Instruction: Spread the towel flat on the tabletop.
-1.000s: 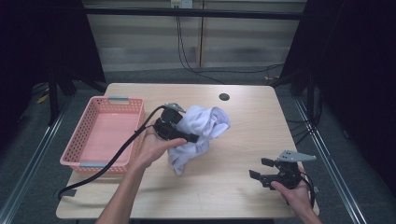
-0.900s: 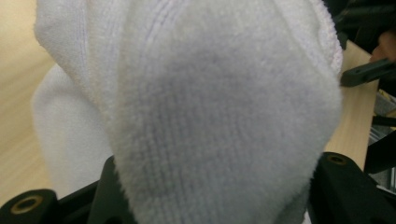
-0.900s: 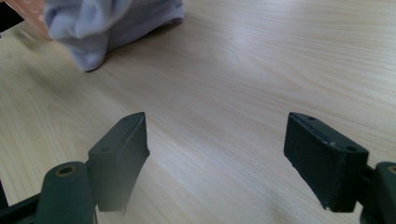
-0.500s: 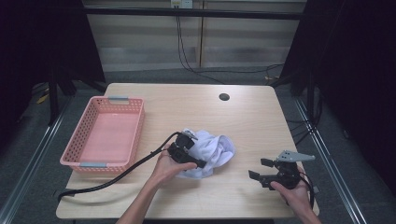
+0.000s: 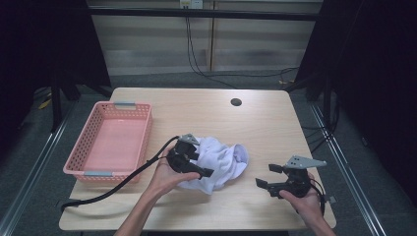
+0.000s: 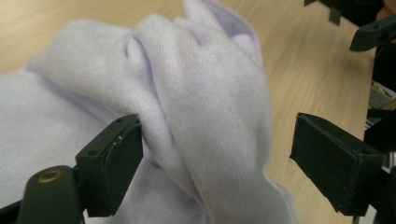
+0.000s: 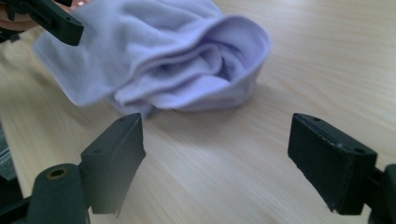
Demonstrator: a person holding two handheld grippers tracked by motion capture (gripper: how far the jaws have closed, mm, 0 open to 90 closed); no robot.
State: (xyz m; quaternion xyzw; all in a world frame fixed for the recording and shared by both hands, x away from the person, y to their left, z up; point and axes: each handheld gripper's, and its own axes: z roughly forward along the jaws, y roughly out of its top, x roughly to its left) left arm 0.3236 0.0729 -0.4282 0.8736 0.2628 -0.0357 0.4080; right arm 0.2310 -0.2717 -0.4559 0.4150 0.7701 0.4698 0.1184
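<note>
A crumpled pale lilac cloth [image 5: 223,161] lies on the wooden table [image 5: 275,128] near its front middle. My left gripper [image 5: 200,164] rests against the cloth's left side. In the left gripper view a fold of the cloth [image 6: 187,107] runs between the jaws; it brushes the left pad while the right pad stands well apart. These jaws have just been opening and now stand wide. My right gripper [image 5: 266,176] hovers open at the front right, a short way from the cloth, with only bare table between its fingers. The right gripper view looks at the cloth [image 7: 177,60] from close by.
An empty pink mesh basket [image 5: 88,147] sits at the table's left. A black cable [image 5: 123,182] trails from the left gripper over the front edge. A small dark hole [image 5: 236,102] marks the table's far side. Dark floor and rails surround the table.
The left hand carried the cloth from a raised spot near the basket down and toward the front middle, set it on the table, and its jaws spread apart. The right gripper stayed put.
</note>
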